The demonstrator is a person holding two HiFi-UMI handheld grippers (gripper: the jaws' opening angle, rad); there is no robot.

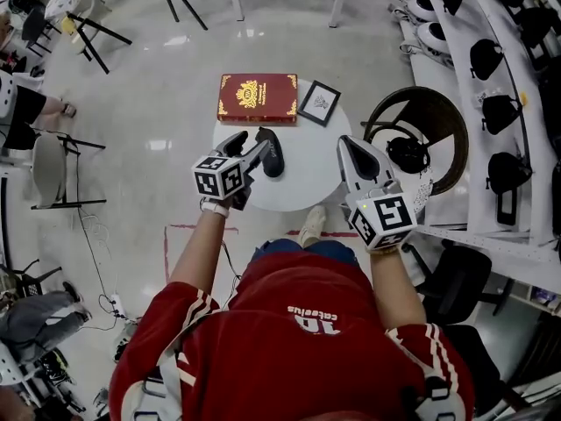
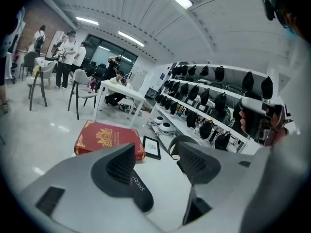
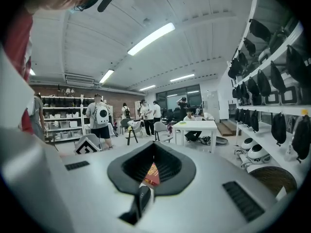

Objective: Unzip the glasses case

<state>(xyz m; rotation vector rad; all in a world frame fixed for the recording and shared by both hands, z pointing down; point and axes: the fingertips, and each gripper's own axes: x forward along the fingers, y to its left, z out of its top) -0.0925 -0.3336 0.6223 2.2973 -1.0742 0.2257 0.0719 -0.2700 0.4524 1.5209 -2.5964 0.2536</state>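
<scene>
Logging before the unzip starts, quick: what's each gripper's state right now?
Left gripper: tongs open, holding nothing.
Right gripper: tongs closed, holding nothing.

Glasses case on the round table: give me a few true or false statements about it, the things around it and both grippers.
1. The glasses case lies on the white table. True.
2. The left gripper is clamped on the case. False: its jaws stand apart and do not press it.
3. The red book lies beside a small framed picture. True.
4. The right gripper is wide open. False: its jaws are together, holding nothing.
</scene>
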